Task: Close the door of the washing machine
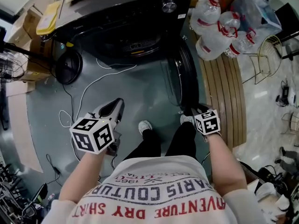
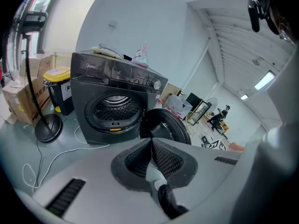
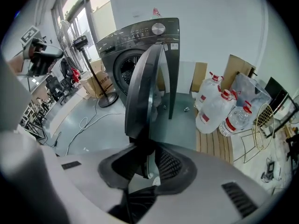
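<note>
Clearly, the washing machine (image 1: 135,22) stands open on the floor (image 1: 149,97), its round door (image 1: 183,76) swung out toward the person and seen edge-on in the head view. The right gripper (image 1: 195,110) pinches the door's outer rim, which sits between its two pads in the right gripper view. The left gripper (image 1: 117,105) hangs over the floor, apart from the machine, its jaws pressed together with nothing between them. Water jugs (image 1: 212,27) stand right of the machine. A round fan base (image 1: 67,66) and a white cable (image 1: 89,85) lie to its left.
</note>
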A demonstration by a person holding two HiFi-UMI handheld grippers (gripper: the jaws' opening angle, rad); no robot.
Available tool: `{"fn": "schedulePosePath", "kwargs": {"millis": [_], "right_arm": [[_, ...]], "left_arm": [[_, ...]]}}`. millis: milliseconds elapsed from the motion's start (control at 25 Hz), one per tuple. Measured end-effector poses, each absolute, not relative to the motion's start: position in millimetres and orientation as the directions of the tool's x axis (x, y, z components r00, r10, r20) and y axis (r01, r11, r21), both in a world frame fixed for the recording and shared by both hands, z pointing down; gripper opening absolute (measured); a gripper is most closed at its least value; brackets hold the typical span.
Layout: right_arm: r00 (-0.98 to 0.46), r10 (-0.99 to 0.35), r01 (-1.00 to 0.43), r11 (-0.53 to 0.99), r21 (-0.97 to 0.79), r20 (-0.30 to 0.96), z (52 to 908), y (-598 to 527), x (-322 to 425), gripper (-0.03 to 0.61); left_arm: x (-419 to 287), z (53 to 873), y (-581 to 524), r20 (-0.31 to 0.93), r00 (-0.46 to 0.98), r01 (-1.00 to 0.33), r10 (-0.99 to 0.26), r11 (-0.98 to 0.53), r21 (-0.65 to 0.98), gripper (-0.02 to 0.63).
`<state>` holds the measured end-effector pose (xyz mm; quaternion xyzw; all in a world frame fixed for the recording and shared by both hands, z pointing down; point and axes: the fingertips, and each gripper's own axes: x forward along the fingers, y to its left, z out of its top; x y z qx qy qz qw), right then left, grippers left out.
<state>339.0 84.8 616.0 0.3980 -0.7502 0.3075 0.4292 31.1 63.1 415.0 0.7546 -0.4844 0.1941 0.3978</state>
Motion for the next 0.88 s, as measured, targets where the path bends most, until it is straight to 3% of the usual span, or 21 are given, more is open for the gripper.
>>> {"fn": "schedulePosePath", "kwargs": {"millis": [880], "right_arm": [[-0.43,-0.189,-0.815,0.502,-0.289,0.883,618,107,200,0.14]], "left_arm": [[-54,439,95,0.683,0.412,-0.888,-0.603,-0.097,0.45,0.032]]}}
